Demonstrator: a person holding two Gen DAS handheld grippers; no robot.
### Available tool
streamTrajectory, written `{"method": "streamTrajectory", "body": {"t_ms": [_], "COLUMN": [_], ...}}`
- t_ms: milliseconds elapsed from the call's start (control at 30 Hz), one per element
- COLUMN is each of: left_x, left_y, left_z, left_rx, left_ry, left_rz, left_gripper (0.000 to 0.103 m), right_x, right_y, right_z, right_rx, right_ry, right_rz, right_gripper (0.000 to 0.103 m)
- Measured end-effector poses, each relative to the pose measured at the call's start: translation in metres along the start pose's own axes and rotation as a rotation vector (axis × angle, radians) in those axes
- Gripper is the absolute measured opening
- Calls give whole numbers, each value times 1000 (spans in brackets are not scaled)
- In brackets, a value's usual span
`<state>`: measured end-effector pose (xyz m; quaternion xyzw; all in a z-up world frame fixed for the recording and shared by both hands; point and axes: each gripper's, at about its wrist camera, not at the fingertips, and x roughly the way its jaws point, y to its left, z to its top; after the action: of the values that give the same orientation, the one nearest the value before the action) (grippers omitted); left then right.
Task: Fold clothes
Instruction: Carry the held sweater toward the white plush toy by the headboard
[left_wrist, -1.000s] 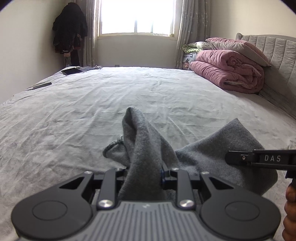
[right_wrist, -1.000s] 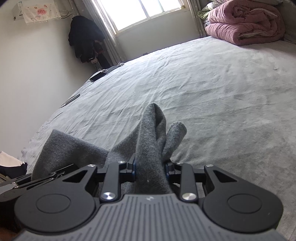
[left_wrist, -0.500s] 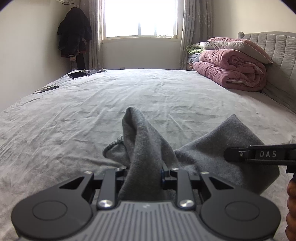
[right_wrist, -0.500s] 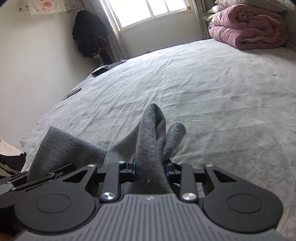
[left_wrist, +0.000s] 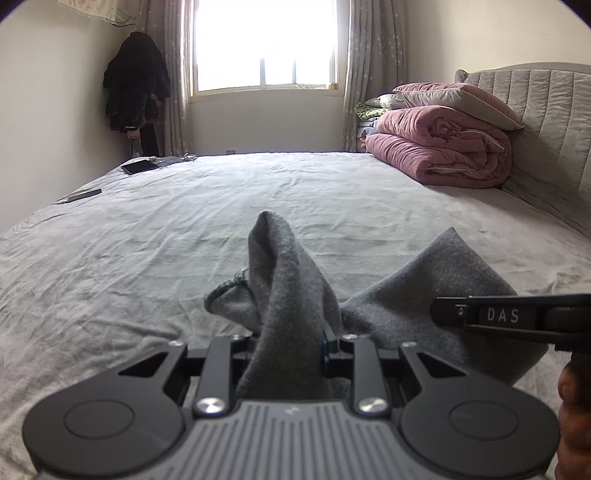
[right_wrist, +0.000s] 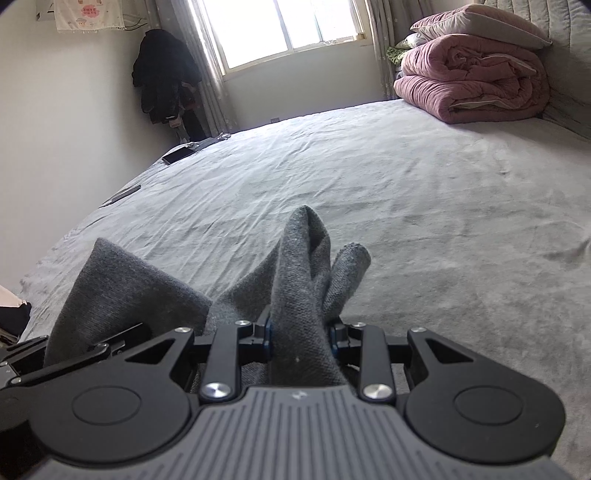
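Two grippers hang over the grey bed (left_wrist: 155, 236), ahead of which a folded pink quilt (left_wrist: 443, 151) lies, the left gripper (left_wrist: 286, 341) and right gripper (right_wrist: 301, 332) each pinching a bunched fold of one grey knit garment (left_wrist: 284, 280) stretched between them.

A wide bed (left_wrist: 295, 206) under a creased grey cover fills the room, with a grey padded headboard (left_wrist: 546, 122) on its right and a folded pink quilt (left_wrist: 443, 151) topped by a pillow (left_wrist: 454, 98) stacked against it. Bright daylight comes through the window (left_wrist: 264, 44) in the far wall, framed by pale patterned curtains (left_wrist: 373, 66). Dark clothes (left_wrist: 136, 81) hang in the left corner against plain cream walls (left_wrist: 51, 110).
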<state>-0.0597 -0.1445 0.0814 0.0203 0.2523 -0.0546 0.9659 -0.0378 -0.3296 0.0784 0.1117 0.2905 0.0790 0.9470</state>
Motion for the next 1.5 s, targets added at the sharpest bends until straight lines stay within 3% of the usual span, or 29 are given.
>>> {"method": "streamTrajectory", "body": {"t_ms": [667, 1000, 1500], "left_x": [4, 12, 30], "left_y": [-95, -161, -252], "left_z": [18, 21, 12], "left_rx": [-45, -48, -75], "left_ry": [0, 16, 74], "left_rz": [-134, -243, -400], "left_gripper": [26, 26, 25], "right_x": [-41, -59, -74], "right_y": [-66, -131, -236], "right_z": [19, 36, 34], "right_rx": [-19, -61, 47], "right_ry": [-61, -63, -58], "right_rz": [-187, -270, -434], "right_gripper": [31, 31, 31]}}
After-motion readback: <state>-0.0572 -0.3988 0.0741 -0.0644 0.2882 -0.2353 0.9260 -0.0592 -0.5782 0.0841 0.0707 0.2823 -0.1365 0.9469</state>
